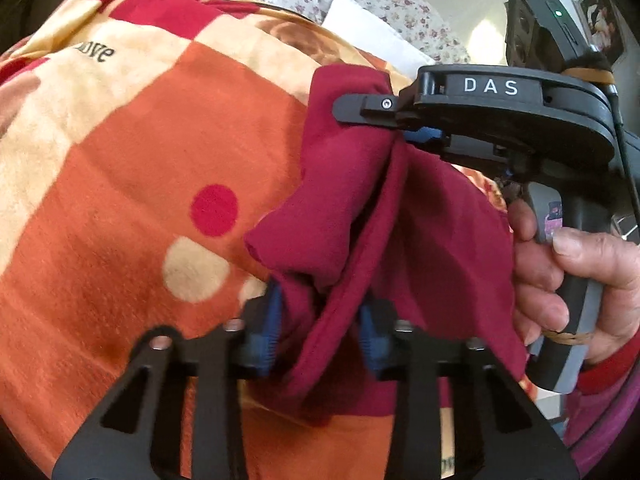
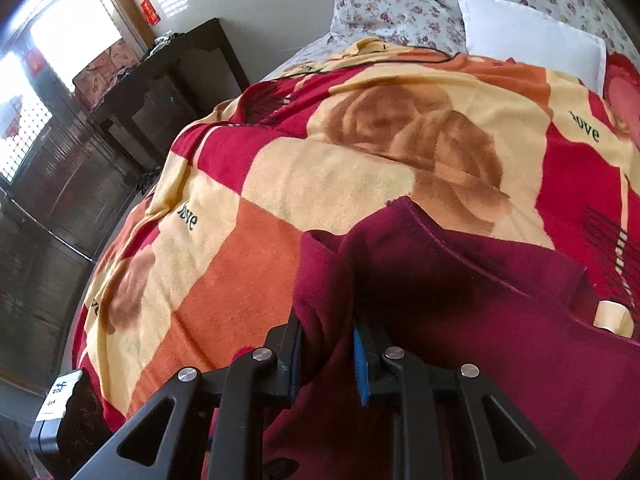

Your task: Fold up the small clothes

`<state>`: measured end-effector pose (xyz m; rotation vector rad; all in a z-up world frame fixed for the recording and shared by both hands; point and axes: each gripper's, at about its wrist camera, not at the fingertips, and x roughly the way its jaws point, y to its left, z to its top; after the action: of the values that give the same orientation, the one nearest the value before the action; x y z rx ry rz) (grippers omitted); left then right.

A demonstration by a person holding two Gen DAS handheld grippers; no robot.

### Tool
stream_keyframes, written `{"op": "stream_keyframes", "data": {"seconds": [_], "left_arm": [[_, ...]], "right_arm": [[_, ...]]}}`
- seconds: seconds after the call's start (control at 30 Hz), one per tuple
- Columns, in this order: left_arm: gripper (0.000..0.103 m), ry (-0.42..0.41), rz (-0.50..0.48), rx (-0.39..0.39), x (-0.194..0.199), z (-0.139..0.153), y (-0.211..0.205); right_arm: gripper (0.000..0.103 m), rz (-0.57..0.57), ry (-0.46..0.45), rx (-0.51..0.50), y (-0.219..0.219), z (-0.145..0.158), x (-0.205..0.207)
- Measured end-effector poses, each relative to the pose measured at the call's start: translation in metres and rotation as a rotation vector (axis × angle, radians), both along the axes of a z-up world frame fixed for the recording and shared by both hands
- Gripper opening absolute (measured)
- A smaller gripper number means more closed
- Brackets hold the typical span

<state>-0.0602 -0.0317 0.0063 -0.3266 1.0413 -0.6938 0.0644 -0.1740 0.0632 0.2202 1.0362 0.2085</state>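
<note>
Writing: "DAS" is printed in white on the black body of the right claw (image 1: 394,126), as seen from the left wrist view; "Love" is read in dark letters on the blanket (image 1: 140,152) in both views.
Labels: a red sign (image 2: 150,12) with unreadable characters is fixed to the far wall; a white tag (image 2: 60,396) with small dark marks that cannot be made out sits on a black item at the lower left of the right wrist view.
Garment: a dark red garment (image 1: 360,232) is held bunched between the two claws, above the blanket, with its right part draped down onto the bed (image 2: 380,4).
Left claw (image 1: 320,332): clenched on a gathered fold of the garment, blue pads pressed against the cloth on both sides.
Right claw: closed on the upper edge of the garment, gripped by the person's right hand (image 1: 576,276) at the grey handle.
In the way: the garment's folds cover much of the blanket just ahead of both claws.
Nearby: a white pillow (image 2: 532,44) lies at the head of the bed, against a floral sheet (image 2: 404,0).
Surface: the bed is covered by the blanket, patterned in orange, cream and red squares with dots and rose prints.
Room: a dark wooden desk (image 2: 172,76) stands beside the bed, a patterned box (image 2: 106,76) resting on it; bright windows are seen at the left.
</note>
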Motion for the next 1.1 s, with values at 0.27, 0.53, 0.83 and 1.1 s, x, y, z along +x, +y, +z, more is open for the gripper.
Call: {"op": "stream_keyframes", "data": {"seconds": [0.27,0.53,0.83,1.1], "left_arm": [[0.021,-0.075,-0.039,-0.003,-0.018,0.046,-0.011],[0.021,-0.206,-0.175,0.043,-0.052,0.099,-0.070],[0.020,-0.277,-0.358,0.124,-0.091,0.115,-0.163],[0.020,-0.306,-0.488,0.216,-0.120,0.095,-0.238]], "right_arm": [[0.018,-0.034,-0.084,0.062,-0.023,0.034,-0.029],[0.018,-0.117,-0.187,0.126,-0.088,0.074,-0.085],[0.018,-0.289,-0.234,0.225,-0.190,0.069,-0.167],[0.018,-0.411,-0.237,0.258,-0.260,0.043,-0.223]]}}
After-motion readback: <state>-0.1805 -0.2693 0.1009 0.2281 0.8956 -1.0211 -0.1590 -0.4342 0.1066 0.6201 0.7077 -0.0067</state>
